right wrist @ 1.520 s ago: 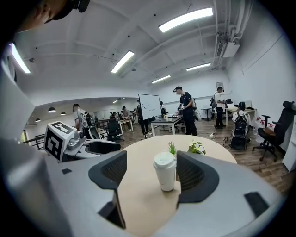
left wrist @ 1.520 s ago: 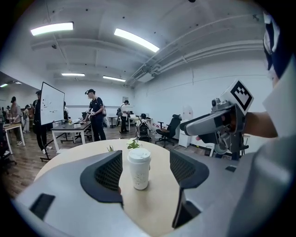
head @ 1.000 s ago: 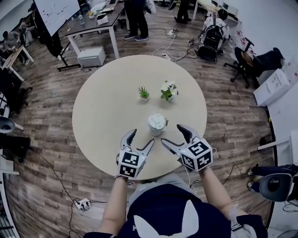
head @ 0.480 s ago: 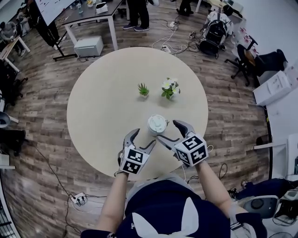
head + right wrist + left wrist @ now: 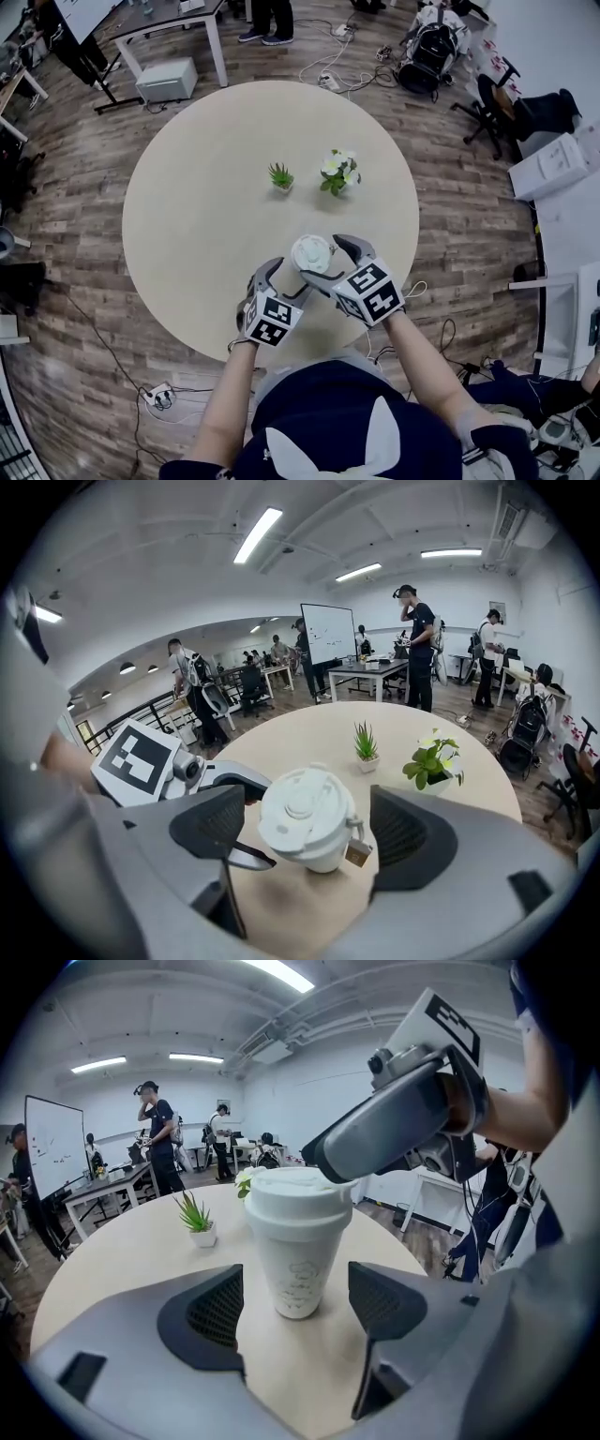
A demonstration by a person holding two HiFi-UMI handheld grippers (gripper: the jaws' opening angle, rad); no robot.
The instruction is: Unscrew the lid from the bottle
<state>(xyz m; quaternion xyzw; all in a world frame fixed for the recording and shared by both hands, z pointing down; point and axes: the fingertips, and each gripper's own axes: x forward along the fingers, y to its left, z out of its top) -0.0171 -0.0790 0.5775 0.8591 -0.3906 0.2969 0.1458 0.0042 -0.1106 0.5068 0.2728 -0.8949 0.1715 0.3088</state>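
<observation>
Closer to the bottle [image 5: 298,1265] than before, the left tool [image 5: 284,281] holds its jaws apart astride the base, the right tool [image 5: 322,256] is opening around the lid [image 5: 305,816] without touching, and beyond the bottle two plants [image 5: 280,176] stand on the surface [image 5: 197,216].

Bare worktop [image 5: 187,206] open left and beyond, spiky plant [image 5: 280,176] and flowering plant [image 5: 338,173] well behind the bottle [image 5: 312,254], left tongs [image 5: 287,278] flanking its base, right tongs [image 5: 323,258] opening their jaws around its lid [image 5: 305,813]

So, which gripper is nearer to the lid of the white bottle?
Right. The right gripper has the lid between its opening jaws, which do not press it. The left gripper is lower, its open jaws beside the bottle, apart from it.
</observation>
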